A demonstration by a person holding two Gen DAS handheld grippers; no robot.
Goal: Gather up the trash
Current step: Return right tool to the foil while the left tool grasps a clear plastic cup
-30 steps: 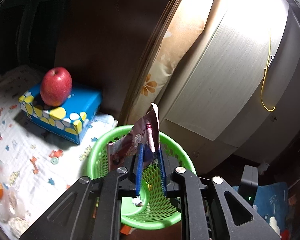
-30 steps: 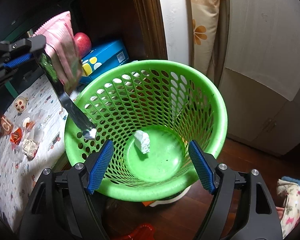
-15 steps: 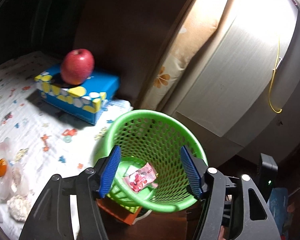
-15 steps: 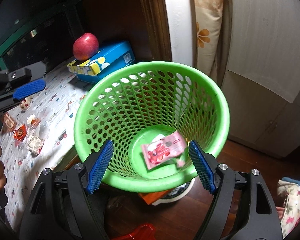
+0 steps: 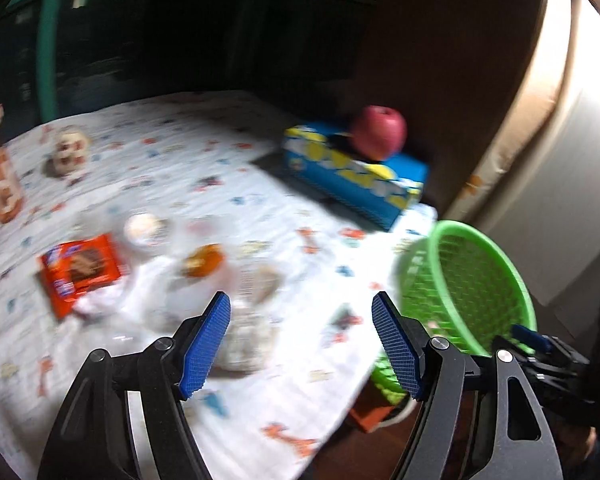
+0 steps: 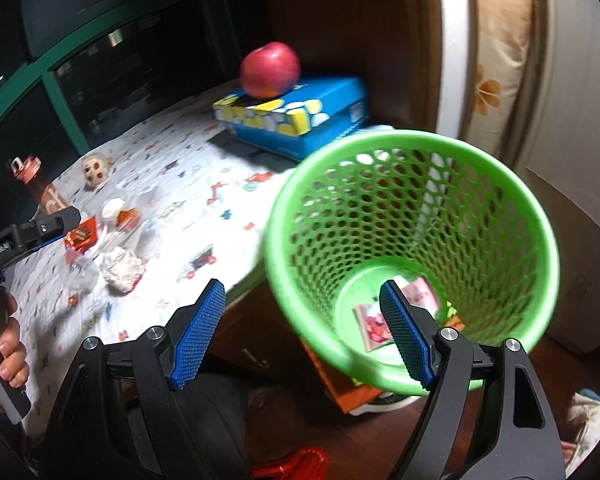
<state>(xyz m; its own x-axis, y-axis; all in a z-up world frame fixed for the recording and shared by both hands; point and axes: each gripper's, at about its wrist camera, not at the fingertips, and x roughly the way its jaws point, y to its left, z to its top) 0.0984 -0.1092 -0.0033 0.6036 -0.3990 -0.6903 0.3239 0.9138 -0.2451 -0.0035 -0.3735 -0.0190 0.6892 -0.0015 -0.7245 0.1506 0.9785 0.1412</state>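
My left gripper (image 5: 300,344) hovers over the patterned tablecloth, its jaws opening with nothing between them. Just beyond its fingers lies a crumpled paper ball (image 5: 244,340) amid clear plastic pieces, and an orange snack wrapper (image 5: 80,272) sits further left. The green mesh basket (image 6: 340,208) stands off the table's right edge. A pink wrapper (image 6: 420,292) lies on its bottom. My right gripper (image 6: 302,334) is open and empty, low by the basket's near rim. The right wrist view also shows the left gripper (image 6: 60,220), the paper ball (image 6: 122,266) and the orange wrapper (image 6: 80,238).
A red apple (image 6: 270,68) rests on a blue tissue box (image 6: 300,120) at the table's far corner. A brown bottle (image 6: 40,184) and a small doll head (image 6: 96,170) stand at the far left. A hand (image 6: 4,344) grips the left tool's handle. A cupboard and cushion rise behind the basket.
The left gripper let the pink wrapper drop into the basket, opened wide and swung left over the table's litter. The right gripper stayed open and shifted left of the basket.
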